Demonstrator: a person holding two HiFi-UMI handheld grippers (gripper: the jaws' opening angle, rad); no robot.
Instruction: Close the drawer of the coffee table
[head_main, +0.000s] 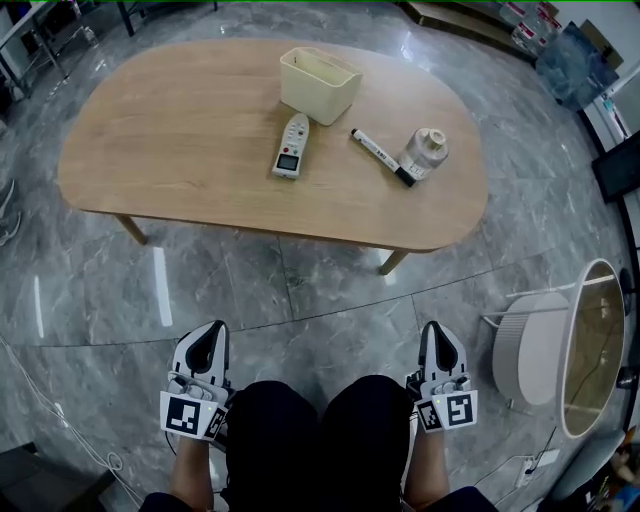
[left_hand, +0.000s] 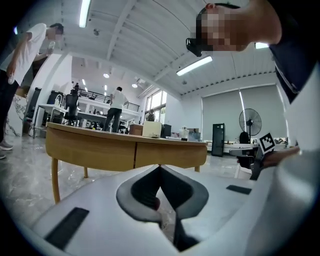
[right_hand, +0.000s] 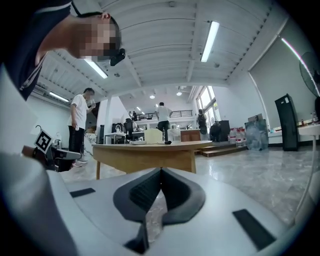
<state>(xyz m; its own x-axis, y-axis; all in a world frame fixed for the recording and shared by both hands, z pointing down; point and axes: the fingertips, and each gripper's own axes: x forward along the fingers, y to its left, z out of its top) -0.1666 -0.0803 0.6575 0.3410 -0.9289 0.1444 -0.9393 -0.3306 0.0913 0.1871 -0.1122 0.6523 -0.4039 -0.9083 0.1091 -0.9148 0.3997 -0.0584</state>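
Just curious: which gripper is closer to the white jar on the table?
Right. The right gripper faces the white jar straight across the floor; the left gripper is well off to the left.

- oval wooden surface (head_main: 180, 150), sitting on a grey stone floor (head_main: 300, 300)
- cream tub (head_main: 320, 85) up top, white remote (head_main: 291, 146) just in front of it
- marker (head_main: 381, 156) lying right beside a little white jar (head_main: 425, 152)

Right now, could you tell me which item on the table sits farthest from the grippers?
The cream open bin; the remote, marker and white jar all lie nearer.
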